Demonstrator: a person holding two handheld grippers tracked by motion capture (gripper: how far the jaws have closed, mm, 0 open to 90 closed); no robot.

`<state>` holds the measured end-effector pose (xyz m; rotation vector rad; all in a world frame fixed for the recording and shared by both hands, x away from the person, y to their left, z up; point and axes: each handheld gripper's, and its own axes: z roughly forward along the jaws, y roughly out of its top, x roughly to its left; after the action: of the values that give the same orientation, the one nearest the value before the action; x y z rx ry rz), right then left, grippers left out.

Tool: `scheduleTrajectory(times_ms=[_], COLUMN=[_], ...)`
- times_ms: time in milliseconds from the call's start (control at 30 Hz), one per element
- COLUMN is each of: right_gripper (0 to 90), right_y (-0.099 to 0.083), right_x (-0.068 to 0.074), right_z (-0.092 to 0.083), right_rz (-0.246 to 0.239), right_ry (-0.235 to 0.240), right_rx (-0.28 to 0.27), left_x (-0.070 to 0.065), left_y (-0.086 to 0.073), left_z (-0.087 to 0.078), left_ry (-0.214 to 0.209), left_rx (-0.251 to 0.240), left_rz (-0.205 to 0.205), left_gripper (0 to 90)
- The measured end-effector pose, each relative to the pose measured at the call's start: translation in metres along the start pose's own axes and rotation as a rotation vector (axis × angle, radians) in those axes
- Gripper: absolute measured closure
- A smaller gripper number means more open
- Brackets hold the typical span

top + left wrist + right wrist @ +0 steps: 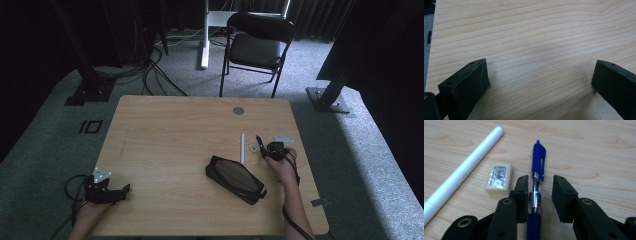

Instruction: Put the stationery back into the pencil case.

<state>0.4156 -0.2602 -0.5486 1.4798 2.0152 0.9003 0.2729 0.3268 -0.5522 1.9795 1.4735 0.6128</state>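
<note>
The blue pen (535, 195) lies flat on the worktop (586, 152), eraser (499, 178) at its 9 o'clock. It is judged light, rigid and slick. The right gripper (540, 195) straddles its clear barrel, jaws apart, not yet clamped; grip mid-barrel. The left gripper (539, 82) stands apart, empty.

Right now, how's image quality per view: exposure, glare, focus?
High view: dim and underexposed, black surroundings, soft detail on the table and pencil case. Left gripper view: bright, pale sheen on the wood, soft shadow patch mid-frame, near jaws slightly blurred. Right gripper view: sharpest; blue pen and eraser crisp, glare on the eraser's wrapper.
</note>
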Motion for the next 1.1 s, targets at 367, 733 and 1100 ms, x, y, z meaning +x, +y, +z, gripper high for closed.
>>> scheduleTrajectory(times_ms=[367, 733, 1100], right_gripper=[77.1, 79.7, 79.7], right_y=[0.001, 0.005, 0.012], right_x=[-0.001, -0.002, -0.007], right_z=[0.001, -0.006, -0.026], right_rz=[0.083, 0.12, 0.138], right_ry=[-0.041, -0.029, 0.0], right_rx=[0.004, 0.021, 0.0], left_x=[0.0, 0.0, 0.0], left_y=[0.0, 0.0, 0.0], left_z=[0.0, 0.0, 0.0], left_ry=[0.0, 0.0, 0.0], left_rx=[0.0, 0.0, 0.0], left_rz=[0.0, 0.0, 0.0], left_gripper=[1.4, 1.4, 1.4])
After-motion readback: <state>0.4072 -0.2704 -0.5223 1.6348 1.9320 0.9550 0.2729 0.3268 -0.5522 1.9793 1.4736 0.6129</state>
